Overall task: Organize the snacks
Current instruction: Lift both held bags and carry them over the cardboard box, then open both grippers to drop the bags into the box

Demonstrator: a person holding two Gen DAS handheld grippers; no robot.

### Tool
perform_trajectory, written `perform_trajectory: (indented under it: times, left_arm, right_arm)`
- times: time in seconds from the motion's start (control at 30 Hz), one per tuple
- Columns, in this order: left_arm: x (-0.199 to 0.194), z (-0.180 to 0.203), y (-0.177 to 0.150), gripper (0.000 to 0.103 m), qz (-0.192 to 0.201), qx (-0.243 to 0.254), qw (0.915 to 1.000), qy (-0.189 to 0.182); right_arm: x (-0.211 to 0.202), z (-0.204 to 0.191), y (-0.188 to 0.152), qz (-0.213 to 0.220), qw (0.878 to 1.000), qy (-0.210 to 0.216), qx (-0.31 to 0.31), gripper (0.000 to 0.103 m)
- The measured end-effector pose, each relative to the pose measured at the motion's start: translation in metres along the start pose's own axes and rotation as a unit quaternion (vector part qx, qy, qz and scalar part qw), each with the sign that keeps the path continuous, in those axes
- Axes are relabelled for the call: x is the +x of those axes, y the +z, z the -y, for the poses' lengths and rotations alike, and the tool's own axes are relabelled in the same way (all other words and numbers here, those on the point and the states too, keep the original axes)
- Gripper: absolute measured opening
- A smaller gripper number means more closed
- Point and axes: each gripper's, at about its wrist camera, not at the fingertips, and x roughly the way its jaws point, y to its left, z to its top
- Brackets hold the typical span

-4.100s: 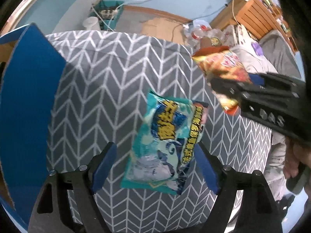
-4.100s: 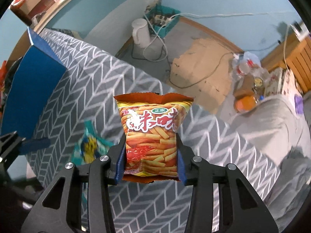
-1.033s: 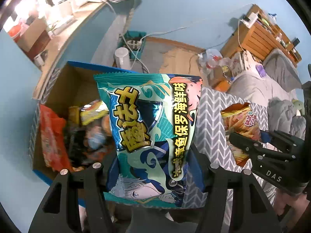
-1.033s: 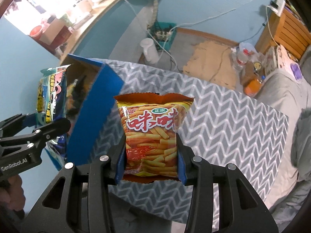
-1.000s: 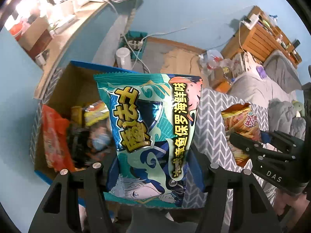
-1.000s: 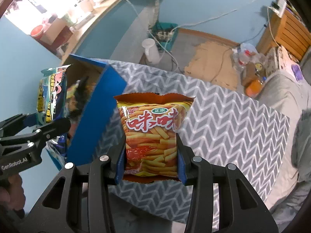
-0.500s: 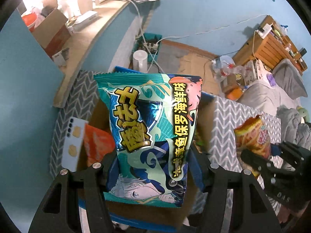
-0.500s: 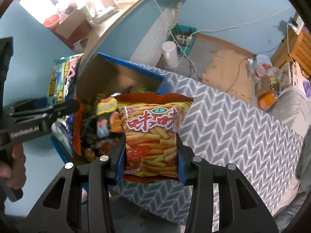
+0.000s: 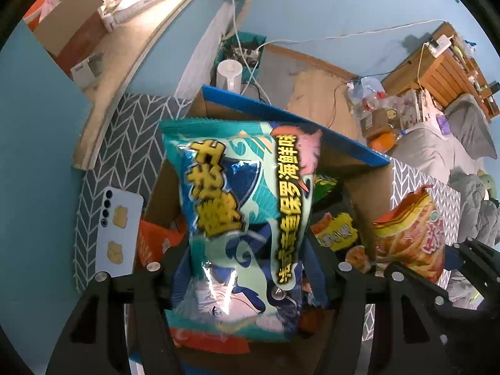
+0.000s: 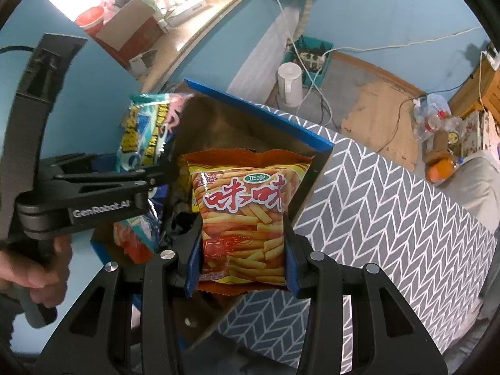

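Above the blue-rimmed cardboard box (image 9: 359, 151), left gripper (image 9: 250, 278) fingers are opening around the teal foil snack bag (image 9: 240, 206); right gripper (image 10: 239, 262) clamps the orange fries packet (image 10: 243, 218). Release each low, over a gap.

Both grippers point steeply down, each with a snack bag between its jaws.

The left gripper (image 9: 247, 276) is opening its jaws around the teal bag (image 9: 240, 218); a hand (image 10: 34, 268) grips its handle. The right gripper (image 10: 240, 265) is clamped on the orange bag (image 10: 243, 218).

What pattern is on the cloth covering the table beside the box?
Grey with a white herringbone pattern; the tablecloth shows best in the right wrist view.
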Motion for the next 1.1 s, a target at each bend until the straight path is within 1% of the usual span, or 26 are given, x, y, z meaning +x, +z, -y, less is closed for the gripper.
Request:
perform_trajectory:
  times: [0.1,0.13,0.2,0.23,0.33,0.5,0.83,0.87,0.9,0.93,1.07,1.1]
  left_arm:
    - [0.002,-0.001,0.002,0.067,0.001,0.003,1.0000,0.006]
    - [0.003,-0.001,0.003,0.072,0.002,0.005,1.0000,0.008]
    - [0.000,-0.003,0.003,0.075,0.005,0.002,0.9998,0.019]
    - [-0.001,-0.005,0.003,0.075,0.008,-0.001,0.9997,0.022]
    - [-0.008,-0.011,0.000,0.075,0.011,-0.010,0.9998,0.012]
    - [-0.025,-0.018,-0.009,0.075,0.023,-0.016,0.9994,0.020]
    - [-0.042,-0.035,-0.033,0.075,0.026,-0.045,0.9985,0.016]
    - [-0.043,-0.036,-0.035,0.075,0.026,-0.048,0.9983,0.016]
    - [-0.045,-0.037,-0.037,0.075,0.027,-0.053,0.9981,0.017]
    - [-0.045,-0.038,-0.039,0.075,0.027,-0.056,0.9979,0.016]
    - [-0.054,-0.040,-0.047,0.075,0.032,-0.065,0.9973,0.013]
    - [-0.057,-0.041,-0.049,0.075,0.035,-0.067,0.9971,0.013]
  right_arm:
    - [0.003,0.001,0.004,-0.002,1.000,-0.004,0.005,0.042]
    - [0.003,0.001,0.005,-0.003,1.000,-0.006,0.006,0.042]
    - [0.006,0.001,0.008,-0.005,1.000,-0.007,0.008,0.042]
    - [0.007,0.001,0.009,-0.006,1.000,-0.007,0.009,0.042]
    - [0.009,-0.001,0.011,-0.009,1.000,-0.006,0.008,0.042]
    - [0.016,-0.008,0.015,-0.016,1.000,0.001,0.001,0.042]
    - [0.031,-0.035,0.023,-0.030,0.999,0.007,-0.033,0.043]
    - [0.031,-0.038,0.023,-0.030,0.999,0.004,-0.037,0.044]
    - [0.030,-0.040,0.023,-0.030,0.999,0.005,-0.040,0.050]
    - [0.028,-0.042,0.023,-0.029,0.999,0.004,-0.043,0.053]
    - [0.019,-0.046,0.022,-0.022,0.998,-0.005,-0.054,0.056]
    - [0.015,-0.047,0.021,-0.019,0.998,-0.009,-0.054,0.059]
